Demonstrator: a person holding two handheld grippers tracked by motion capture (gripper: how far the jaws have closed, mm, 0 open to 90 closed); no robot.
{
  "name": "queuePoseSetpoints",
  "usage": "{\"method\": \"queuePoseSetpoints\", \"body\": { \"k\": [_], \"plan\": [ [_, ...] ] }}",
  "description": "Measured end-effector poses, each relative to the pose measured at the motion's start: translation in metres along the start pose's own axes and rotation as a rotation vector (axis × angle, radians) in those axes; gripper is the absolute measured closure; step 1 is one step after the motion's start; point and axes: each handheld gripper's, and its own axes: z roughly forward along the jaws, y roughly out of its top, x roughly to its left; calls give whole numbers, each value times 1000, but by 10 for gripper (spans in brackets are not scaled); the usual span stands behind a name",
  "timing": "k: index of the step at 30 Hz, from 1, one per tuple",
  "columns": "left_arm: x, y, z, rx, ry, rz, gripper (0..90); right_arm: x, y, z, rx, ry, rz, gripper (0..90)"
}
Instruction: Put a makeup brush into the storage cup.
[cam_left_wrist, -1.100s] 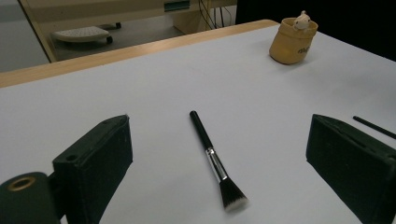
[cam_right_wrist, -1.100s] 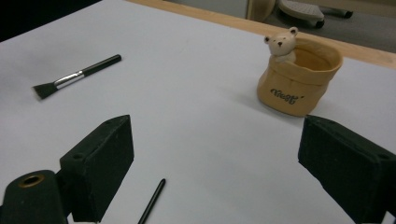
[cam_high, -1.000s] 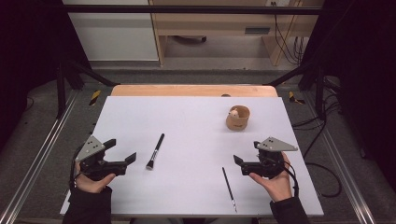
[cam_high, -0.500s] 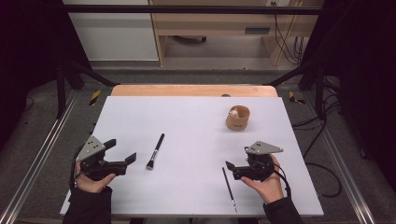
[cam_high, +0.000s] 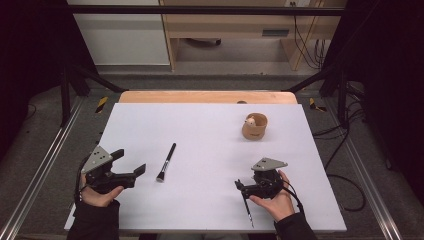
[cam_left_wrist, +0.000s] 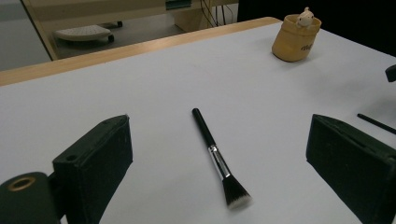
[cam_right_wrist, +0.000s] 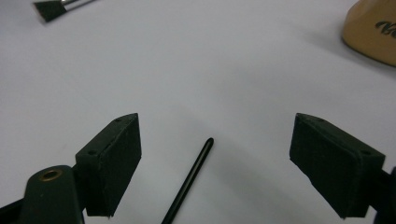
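High view: the right gripper (cam_high: 239, 185) sits low over the near right part of the white table (cam_high: 210, 125), held in the person's right hand (cam_high: 272, 197). A thin black stick (cam_high: 247, 209) lies on the table beneath it, with its near end pointing toward the table's front edge. The right gripper view shows the far tip of this stick (cam_right_wrist: 191, 175) between the two black jaws, which stand wide on either side of it without touching it. The jaws have just been closing slightly, yet the gripper remains released, with clear gaps between the pads and the stick.

The left gripper (cam_high: 131, 167) is held in the left hand (cam_high: 97, 192) at the near left part of the table. Its jaws are spread and hold nothing. The left gripper view shows a makeup brush (cam_left_wrist: 217, 158) lying flat on the table ahead of the jaws, bristles toward the camera and black handle pointing away.

In the high view the makeup brush (cam_high: 166, 162) lies just right of the left gripper, well apart from the stick. A tan cup (cam_high: 254, 127) stands upright at the far right of the table, with a small pale figure showing at its rim.
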Motion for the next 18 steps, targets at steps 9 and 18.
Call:
{"method": "queuePoseSetpoints", "body": {
  "k": [9,18],
  "plan": [
    [-1,0,0,0,-1,2,66,8,-8,20,119,-1,-58,233],
    [-1,0,1,6,0,4,66,12,-12,26,193,27,-87,381]
  ]
}}
